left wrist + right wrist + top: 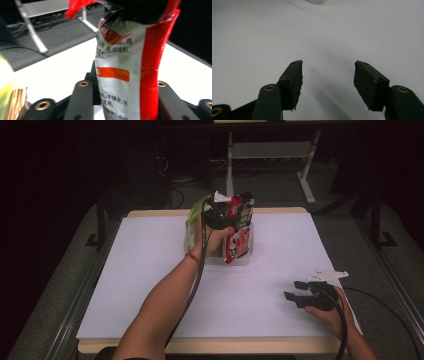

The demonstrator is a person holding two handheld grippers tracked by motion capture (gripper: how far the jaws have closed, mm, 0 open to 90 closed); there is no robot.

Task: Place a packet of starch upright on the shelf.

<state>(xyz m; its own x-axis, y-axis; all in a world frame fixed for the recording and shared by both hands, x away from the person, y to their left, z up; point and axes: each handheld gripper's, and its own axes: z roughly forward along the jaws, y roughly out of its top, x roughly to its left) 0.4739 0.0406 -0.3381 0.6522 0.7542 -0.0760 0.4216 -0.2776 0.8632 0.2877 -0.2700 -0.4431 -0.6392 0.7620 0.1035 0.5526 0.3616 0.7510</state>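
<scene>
Left to right across the white bench (150,270), all places reckoned from the clear tub (248,257) at the far middle. At the tub's left side: a green packet (192,222), upright, leaning against the left hand (212,240). Directly above the tub: left tongs (217,215), closed on the red-and-white snack packet (239,237), one pad pressed to each side of it in the left gripper view, the packet (125,75) upright between them, its lower end down in the tub, its black top above the rim. Handling, by judgement: light, soft and crinkly; film glossy, hence liable to slide through the pads; contents probably brittle, so no hard squeeze on the puffed middle. Best hold: across the narrow width near the top or at the flat side seam, there stiffest and least likely to crush the contents; to be kept upright while over the tub, since a limp bag gripped high tends to swing and fold. Well to the right of the tub and nearer the bench's front edge: right tongs (295,291) in the right hand (325,312), low over bare bench, parted wide, nothing between them, as in the right gripper view (328,75).
</scene>
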